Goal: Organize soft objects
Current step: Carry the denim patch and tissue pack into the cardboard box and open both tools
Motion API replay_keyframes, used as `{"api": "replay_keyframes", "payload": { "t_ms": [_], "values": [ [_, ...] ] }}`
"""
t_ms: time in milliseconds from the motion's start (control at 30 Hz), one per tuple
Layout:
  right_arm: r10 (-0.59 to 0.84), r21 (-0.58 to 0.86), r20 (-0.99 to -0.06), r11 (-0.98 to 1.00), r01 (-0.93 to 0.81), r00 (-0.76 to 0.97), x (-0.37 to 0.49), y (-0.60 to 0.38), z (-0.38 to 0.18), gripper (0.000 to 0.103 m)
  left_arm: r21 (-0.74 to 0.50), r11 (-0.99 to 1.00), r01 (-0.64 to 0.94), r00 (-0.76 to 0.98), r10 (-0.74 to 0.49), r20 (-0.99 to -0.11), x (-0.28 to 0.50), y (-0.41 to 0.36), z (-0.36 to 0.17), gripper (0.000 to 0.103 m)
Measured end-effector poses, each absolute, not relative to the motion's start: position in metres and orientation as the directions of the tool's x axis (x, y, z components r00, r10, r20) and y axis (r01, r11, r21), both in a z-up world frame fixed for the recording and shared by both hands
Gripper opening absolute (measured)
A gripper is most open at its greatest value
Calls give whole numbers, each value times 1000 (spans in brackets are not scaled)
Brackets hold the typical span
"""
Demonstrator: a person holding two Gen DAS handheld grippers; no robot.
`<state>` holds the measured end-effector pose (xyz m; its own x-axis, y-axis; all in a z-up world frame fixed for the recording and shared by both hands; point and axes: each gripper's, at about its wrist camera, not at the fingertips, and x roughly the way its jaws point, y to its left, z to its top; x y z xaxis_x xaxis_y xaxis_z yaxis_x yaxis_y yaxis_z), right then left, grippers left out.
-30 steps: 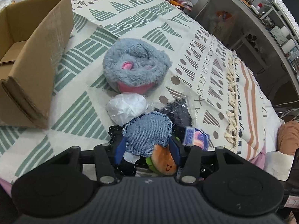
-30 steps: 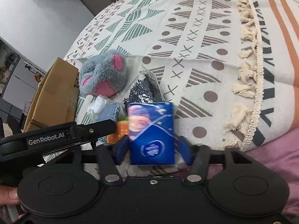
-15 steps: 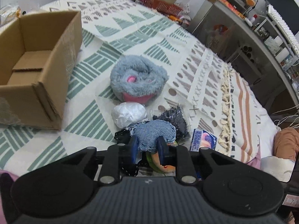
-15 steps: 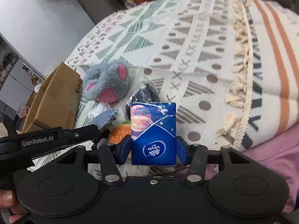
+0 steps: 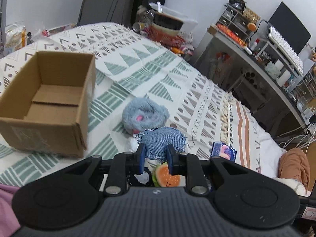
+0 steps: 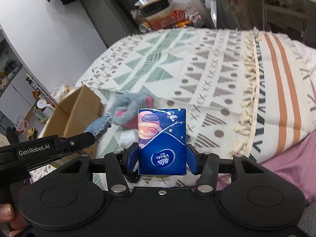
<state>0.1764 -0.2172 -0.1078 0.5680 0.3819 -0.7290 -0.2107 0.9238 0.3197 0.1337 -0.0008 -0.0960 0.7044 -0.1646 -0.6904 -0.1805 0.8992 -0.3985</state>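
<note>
My left gripper [image 5: 155, 156] is shut on a round denim pouch [image 5: 164, 143] and holds it above the bed. My right gripper [image 6: 162, 156] is shut on a blue tissue pack [image 6: 162, 141], also lifted; the pack [image 5: 224, 151] shows at the right in the left wrist view. An open cardboard box [image 5: 47, 104] stands to the left on the patterned bedspread [image 5: 162, 75]. A grey and pink plush slipper [image 5: 144, 115] lies beyond the pouch. Below the left gripper are a watermelon plush [image 5: 165, 176] and a white bundle [image 5: 132, 144]. The left gripper's tip with the pouch [image 6: 99, 127] shows in the right wrist view.
A desk [image 5: 256, 59] with shelves, a keyboard and clutter stands right of the bed. Baskets and containers [image 5: 167, 31] sit past the bed's far end. An orange-brown cushion [image 5: 294, 165] lies at the right. Pink bedding [image 6: 286, 158] hangs off the near edge.
Both grippers have risen and tilted up, so more of the room shows. The left gripper closed on the denim pouch and lifted it off the pile. The tissue pack stays held.
</note>
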Motion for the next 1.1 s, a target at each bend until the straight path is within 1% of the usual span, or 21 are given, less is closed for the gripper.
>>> {"api": "replay_keyframes", "payload": {
  "t_ms": [533, 867, 1100],
  "values": [
    [388, 319, -665, 920, -227, 638, 163, -176, -61, 50, -407, 892, -197, 770, -116, -628, 123, 39, -60, 21],
    [420, 341, -614, 905, -255, 668, 170, -147, -39, 50, -362, 912, -190, 817, -58, -574, 133, 71, -22, 21],
    [436, 341, -607, 898, -278, 664, 176, -120, -37, 50, -357, 910, -211, 822, -32, -568, 137, 98, -26, 21]
  ]
}}
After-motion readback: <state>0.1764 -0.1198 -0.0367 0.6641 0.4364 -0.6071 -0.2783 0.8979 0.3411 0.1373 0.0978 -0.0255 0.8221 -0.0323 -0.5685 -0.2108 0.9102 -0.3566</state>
